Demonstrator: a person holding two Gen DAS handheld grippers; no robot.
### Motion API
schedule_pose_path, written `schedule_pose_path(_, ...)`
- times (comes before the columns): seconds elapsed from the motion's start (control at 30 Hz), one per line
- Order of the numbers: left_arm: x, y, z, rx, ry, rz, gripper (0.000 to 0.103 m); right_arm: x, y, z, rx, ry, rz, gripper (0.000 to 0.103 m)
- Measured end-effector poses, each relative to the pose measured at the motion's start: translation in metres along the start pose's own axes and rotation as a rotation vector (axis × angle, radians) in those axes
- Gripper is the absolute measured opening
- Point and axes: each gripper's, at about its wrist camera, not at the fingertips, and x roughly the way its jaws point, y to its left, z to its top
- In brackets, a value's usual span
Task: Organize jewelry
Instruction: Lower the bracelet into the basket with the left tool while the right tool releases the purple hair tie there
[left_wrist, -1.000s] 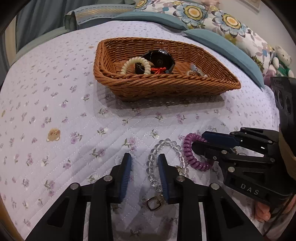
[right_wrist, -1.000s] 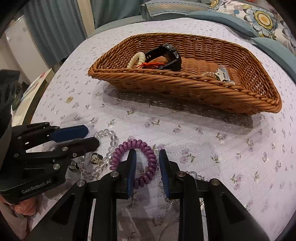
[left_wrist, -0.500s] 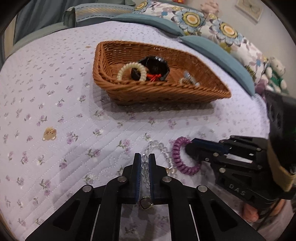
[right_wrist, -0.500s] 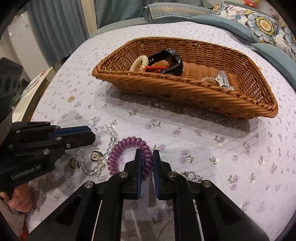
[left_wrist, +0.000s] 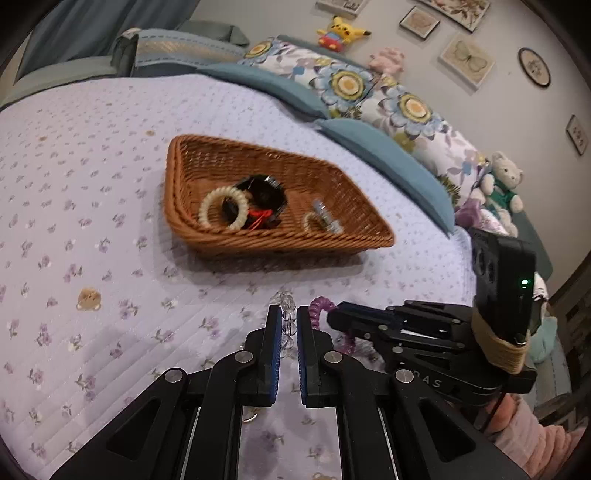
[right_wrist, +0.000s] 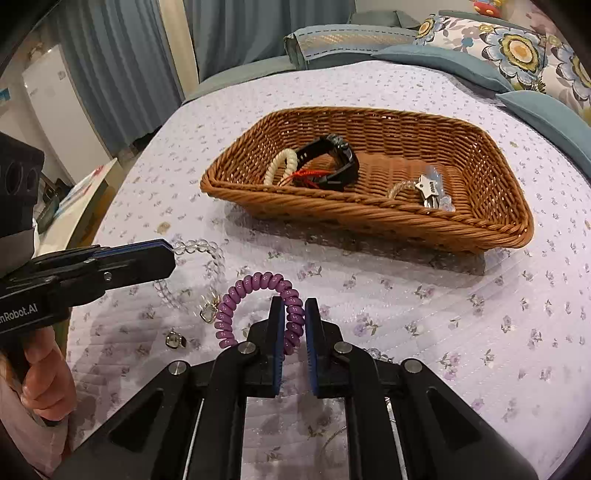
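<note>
Both tongs are clenched: the left tongs (left_wrist: 287, 326) grip the clear bead bracelet (right_wrist: 207, 254), the right tongs (right_wrist: 294, 321) pinch the purple coil bracelet (right_wrist: 258, 295), both just off the quilted bed (right_wrist: 480, 314) short of the wicker basket (right_wrist: 369, 218). Risks, as I judge: slick beads could slip free, the dangling heart charm (right_wrist: 207, 314) might snag the coil, or either could catch the basket rim

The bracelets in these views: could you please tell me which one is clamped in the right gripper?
The purple spiral coil bracelet, pinched by the right gripper. The clear glass bead bracelet sits in the left gripper; the cream coil bracelet lies in the wicker basket.
</note>
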Motion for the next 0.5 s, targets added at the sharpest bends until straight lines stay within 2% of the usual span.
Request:
schedule_pose_path(0.27,-0.018,-0.011,0.014,0.020,-0.057,-0.038,0.008,-0.029,-0.008,0.005,0.023,-0.076,0.013,0.012)
schedule_pose_path(0.43,-0.028,-0.021,0.041,0.046,-0.094,-0.063,0.008,-0.046,-0.018,0.013,0.059,-0.125,0.007,0.012)
schedule_pose_path(0.5,-0.026,-0.026,0.054,0.067,-0.097,-0.052,0.008,-0.052,-0.025,0.020,0.076,-0.143,-0.006,0.012)
